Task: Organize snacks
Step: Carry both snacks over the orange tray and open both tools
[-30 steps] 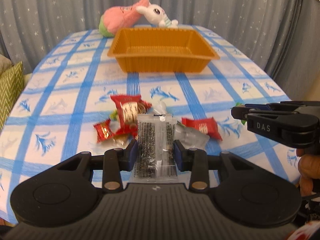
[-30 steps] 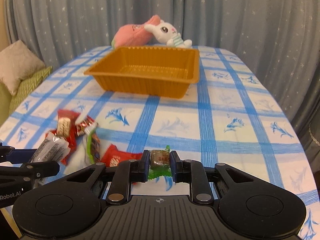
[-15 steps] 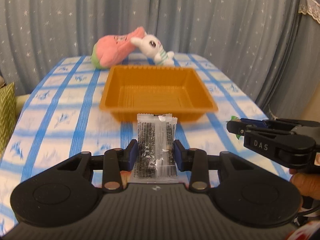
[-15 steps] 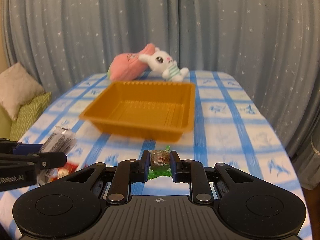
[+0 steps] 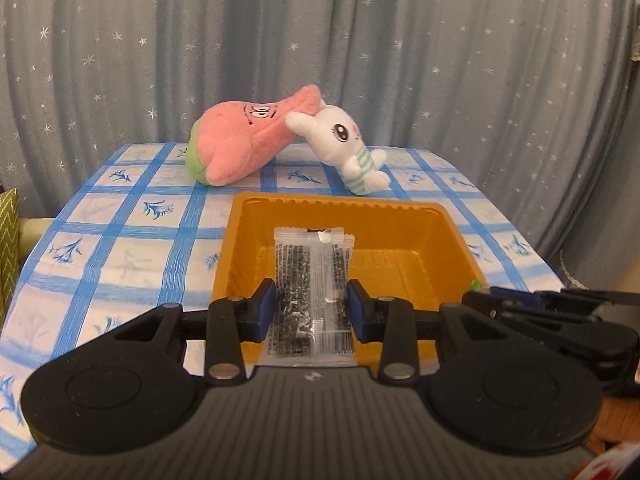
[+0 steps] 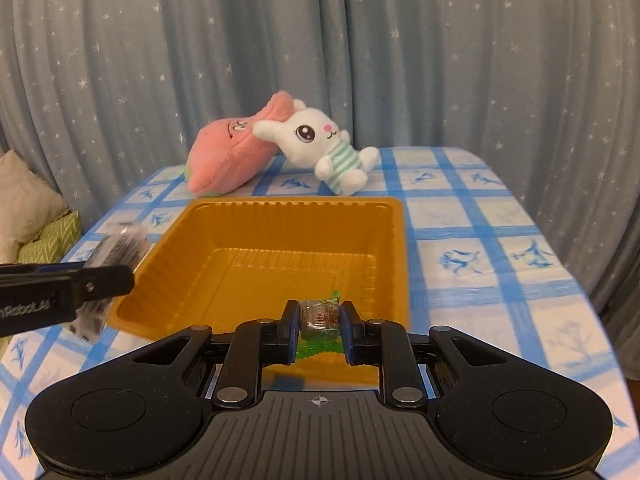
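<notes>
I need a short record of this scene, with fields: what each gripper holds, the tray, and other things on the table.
left gripper: shut on clear packet with dark contents
right gripper: shut on small candy with green wrapper ends
orange tray: no snacks inside, just ahead of both grippers
table: blue checked cloth
behind tray: pink plush, white rabbit plush

You have a pink plush (image 5: 244, 140) and a white bunny (image 5: 344, 148) touching at the table's (image 5: 120, 248) far end, starry curtain (image 5: 400, 40) behind, cushions (image 6: 24, 200) at left.
</notes>
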`<act>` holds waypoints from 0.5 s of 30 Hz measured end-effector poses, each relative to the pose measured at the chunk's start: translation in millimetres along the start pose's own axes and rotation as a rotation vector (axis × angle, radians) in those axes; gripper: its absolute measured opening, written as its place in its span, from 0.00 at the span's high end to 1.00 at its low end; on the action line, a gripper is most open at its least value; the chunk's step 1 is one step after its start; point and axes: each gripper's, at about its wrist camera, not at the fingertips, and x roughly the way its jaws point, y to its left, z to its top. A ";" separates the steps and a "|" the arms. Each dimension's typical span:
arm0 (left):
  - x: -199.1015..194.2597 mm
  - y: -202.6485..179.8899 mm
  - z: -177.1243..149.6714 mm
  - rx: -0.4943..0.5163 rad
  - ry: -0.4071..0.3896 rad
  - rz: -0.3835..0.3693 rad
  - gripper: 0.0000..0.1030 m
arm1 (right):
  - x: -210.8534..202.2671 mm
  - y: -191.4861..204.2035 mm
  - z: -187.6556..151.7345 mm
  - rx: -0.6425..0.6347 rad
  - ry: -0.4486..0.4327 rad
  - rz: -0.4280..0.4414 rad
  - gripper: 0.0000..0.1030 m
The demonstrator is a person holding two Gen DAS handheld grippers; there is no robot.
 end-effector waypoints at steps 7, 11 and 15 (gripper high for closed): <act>31.6 10.6 -3.7 -0.036 0.024 -0.003 0.66 | 33.9 3.9 3.9 -0.032 0.037 0.009 0.79; 39.1 12.3 -4.6 -0.041 0.027 -0.009 0.66 | 43.4 5.3 7.1 -0.034 0.046 0.013 0.79; 48.3 9.9 -2.3 -0.032 0.020 -0.011 0.66 | 51.3 8.5 9.2 -0.041 0.052 0.015 0.79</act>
